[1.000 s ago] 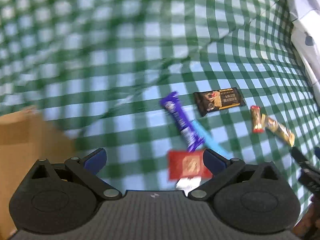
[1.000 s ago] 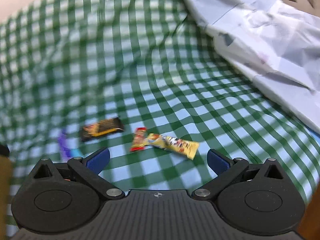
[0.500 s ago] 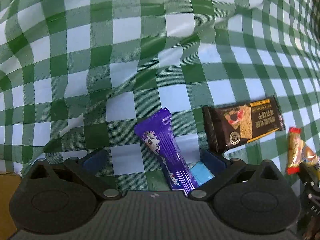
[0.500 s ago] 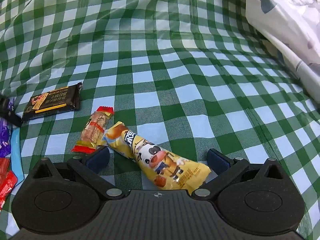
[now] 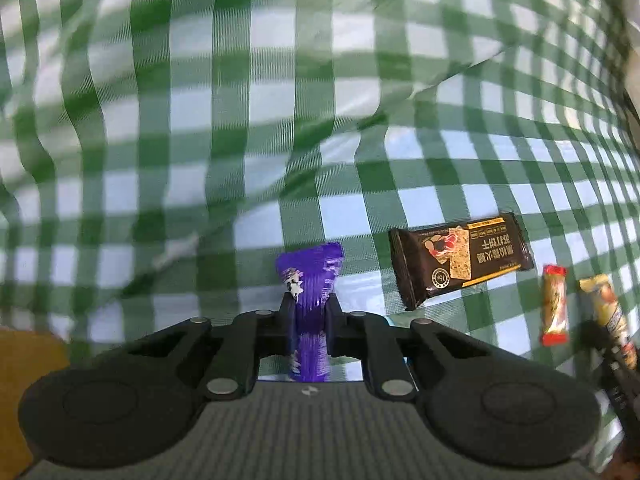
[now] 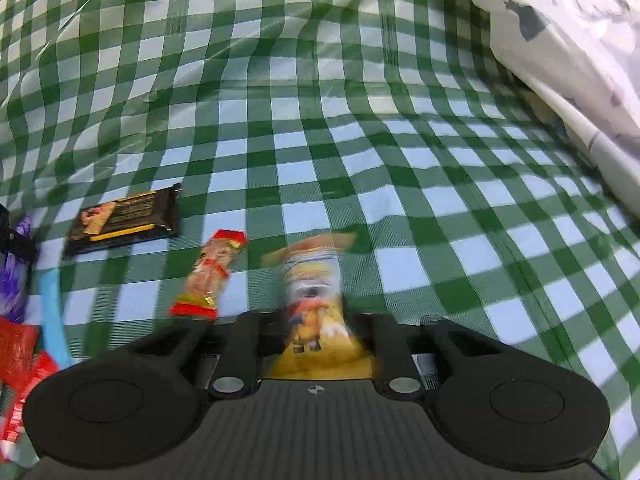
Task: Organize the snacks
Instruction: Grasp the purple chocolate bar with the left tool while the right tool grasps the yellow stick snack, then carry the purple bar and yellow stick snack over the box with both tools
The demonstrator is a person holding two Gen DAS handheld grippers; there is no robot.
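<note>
Now both grippers pinch a snack apiece over the green-and-white checked cloth [image 5: 248,128]. With the dark brown biscuit packet [image 5: 460,264] as the landmark: the left gripper [image 5: 310,316] sits just to its left in the left wrist view, its jaws closing, and the frames show its pads pressed against a purple wrapped bar [image 5: 310,280], which stands upright between them with its crimped end pointing away from the camera. To the right of the biscuit packet lies a small red-ended bar [image 5: 554,304], flat on the cloth and apart from it. Beyond that bar, the right gripper [image 6: 316,328] has its fingers drawn narrow around a yellow snack packet [image 6: 314,280], blurred, its far end angled up from the cloth. Below and left of the biscuit packet in the right wrist view lie a light blue stick [image 6: 52,308] and a red wrapper [image 6: 16,344]. Far right of the packet, a pale crumpled sheet [image 6: 568,40] borders the cloth.
</note>
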